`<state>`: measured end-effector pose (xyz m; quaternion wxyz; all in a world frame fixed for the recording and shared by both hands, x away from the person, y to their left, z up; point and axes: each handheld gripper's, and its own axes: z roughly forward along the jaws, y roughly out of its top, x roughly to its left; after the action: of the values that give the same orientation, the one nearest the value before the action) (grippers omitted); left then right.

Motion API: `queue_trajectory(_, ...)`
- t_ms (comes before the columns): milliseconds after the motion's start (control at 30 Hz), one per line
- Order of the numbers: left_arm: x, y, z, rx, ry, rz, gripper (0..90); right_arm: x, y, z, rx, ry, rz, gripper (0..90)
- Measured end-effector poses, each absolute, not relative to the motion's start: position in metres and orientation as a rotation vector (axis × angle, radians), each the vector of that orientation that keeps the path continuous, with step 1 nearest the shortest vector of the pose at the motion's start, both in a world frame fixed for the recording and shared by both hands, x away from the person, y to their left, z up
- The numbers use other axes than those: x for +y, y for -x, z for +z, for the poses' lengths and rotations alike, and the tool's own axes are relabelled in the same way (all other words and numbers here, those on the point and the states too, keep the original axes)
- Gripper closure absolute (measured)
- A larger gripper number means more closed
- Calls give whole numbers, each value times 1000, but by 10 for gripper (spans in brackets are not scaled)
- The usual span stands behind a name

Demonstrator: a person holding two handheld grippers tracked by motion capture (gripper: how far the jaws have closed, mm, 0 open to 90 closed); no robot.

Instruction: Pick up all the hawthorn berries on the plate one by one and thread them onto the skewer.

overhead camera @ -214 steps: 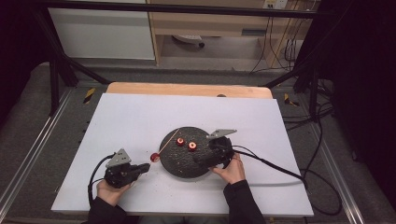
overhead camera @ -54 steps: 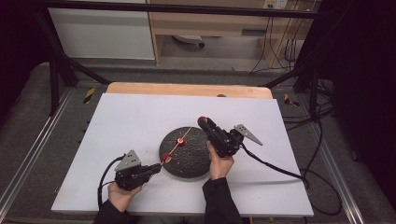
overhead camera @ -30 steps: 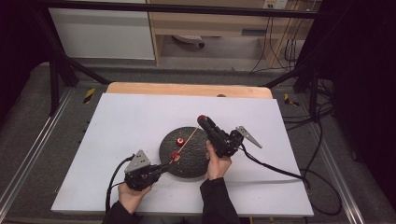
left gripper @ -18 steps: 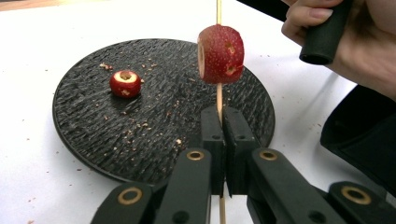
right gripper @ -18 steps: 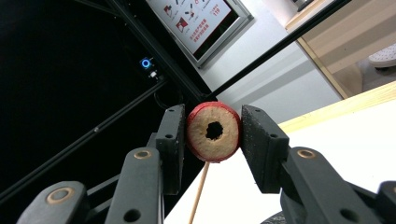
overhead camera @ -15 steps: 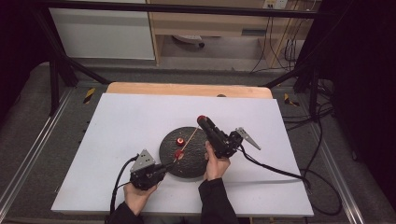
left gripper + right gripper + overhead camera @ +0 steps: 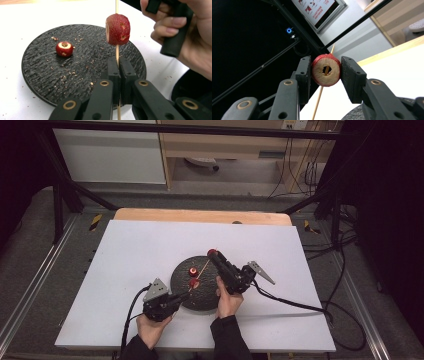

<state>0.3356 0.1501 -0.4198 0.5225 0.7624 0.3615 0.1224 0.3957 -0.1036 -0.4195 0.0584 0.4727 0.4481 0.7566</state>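
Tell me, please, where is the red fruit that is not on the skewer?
In the left gripper view, that fruit lies on the left part of the black plate, apart from the skewer.

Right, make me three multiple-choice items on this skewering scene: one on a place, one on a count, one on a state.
1. Where does the loose red fruit lie?
A. on the black plate
B. on the white table
C. between the left gripper's jaws

2. How many red fruits are there in all?
A. two
B. three
C. four

3. What state is the left gripper in?
A. open
B. shut on the skewer
C. shut on a fruit

Answers:
1 A, since the left gripper view shows it resting on the dark plate among crumbs.
2 B, since one lies on the plate, the threaded fruit sits on the skewer, and the right gripper clamps the held fruit.
3 B, since its jaws press together on the thin wooden stick below the threaded fruit.
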Motion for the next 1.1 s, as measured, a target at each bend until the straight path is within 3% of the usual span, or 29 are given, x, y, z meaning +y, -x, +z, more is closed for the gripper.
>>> queue_trajectory(633,140,-349,-419,858,-1843,284,878,-100,-384,-432,1678,-1426,2167,595)
queue_trajectory(1100,163,-344,-422,833,-1881,286,881,-114,-384,-419,1863,-1372,1929,290)
